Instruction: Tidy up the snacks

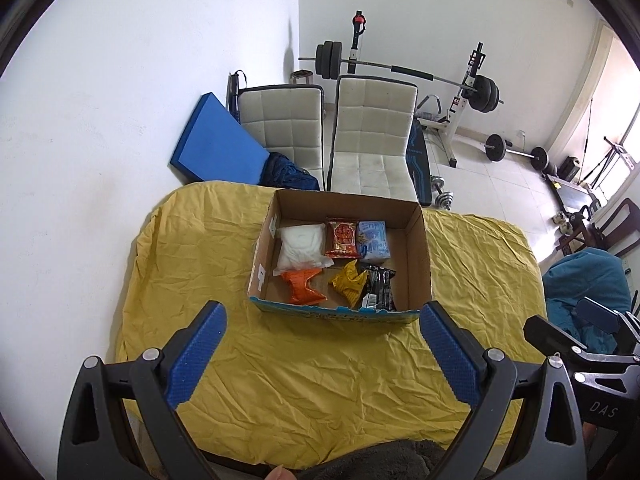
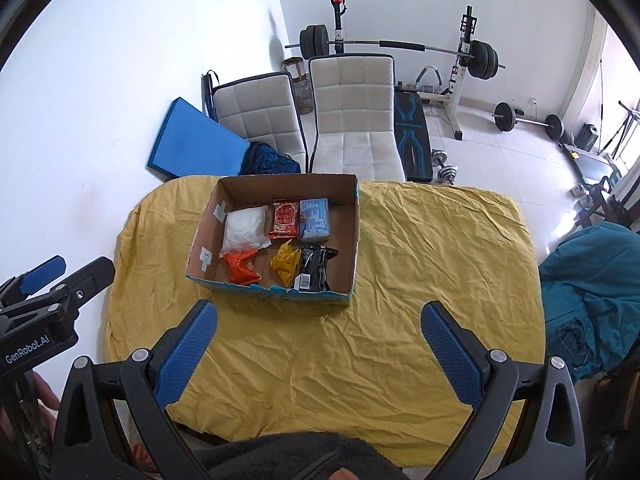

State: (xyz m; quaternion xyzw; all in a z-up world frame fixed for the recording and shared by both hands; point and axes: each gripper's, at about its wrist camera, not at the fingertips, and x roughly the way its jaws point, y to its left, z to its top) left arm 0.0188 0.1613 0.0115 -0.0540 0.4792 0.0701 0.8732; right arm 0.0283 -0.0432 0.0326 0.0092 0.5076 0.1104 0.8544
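From the left wrist, the left gripper holds its ribbed blue jaws wide apart and empty over the wrinkled yellow cloth. Ahead, a cardboard box holds crinkled snack packets.

From the right wrist, the right gripper also stands spread and empty.

Cardboard box — wrinkled, seemingly cotton cloth

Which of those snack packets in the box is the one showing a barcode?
The black packet, in the front row of the cardboard box next to the yellow packet. A white barcode label shows at its near end; none shows on the others.
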